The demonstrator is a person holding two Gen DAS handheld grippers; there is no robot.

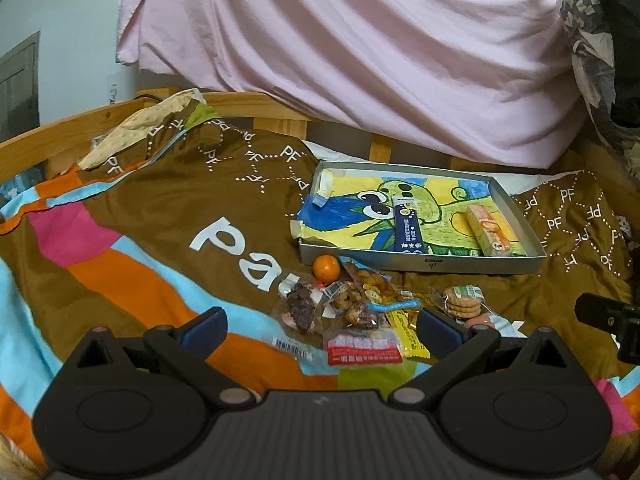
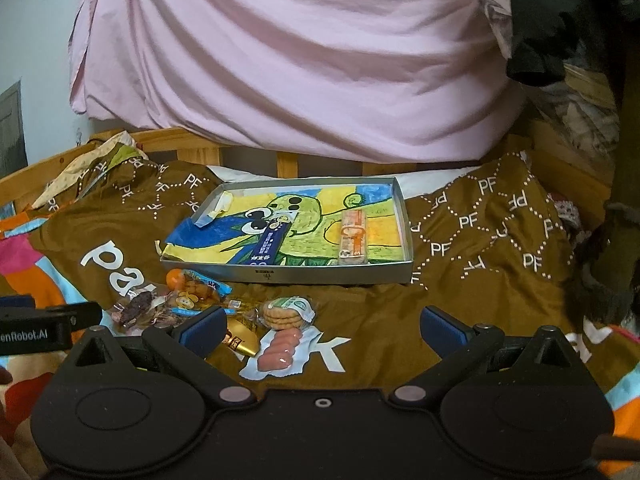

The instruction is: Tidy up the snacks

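The left gripper (image 1: 320, 330) hangs spread wide over the loose snack pile (image 1: 352, 312) — empty, as is the right gripper (image 2: 320, 330), its fingers apart above the sausage pack (image 2: 280, 346). Just beyond the pile sits the grey tray (image 2: 328, 274), holding a blue stick pack (image 2: 270, 248) and an orange bar (image 2: 353, 238). Right of the tray, brown quilt (image 2: 480, 300) lies bare to the wooden bed rail (image 2: 560, 160).

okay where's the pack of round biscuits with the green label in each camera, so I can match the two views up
Left wrist view: the biscuit pack lies right of centre on the blanket, just beyond the right finger of the left gripper.
Right wrist view: it lies left of centre, just above the pink sausages.
Shared landmark: the silver tray with the cartoon drawing, behind the pack in both.
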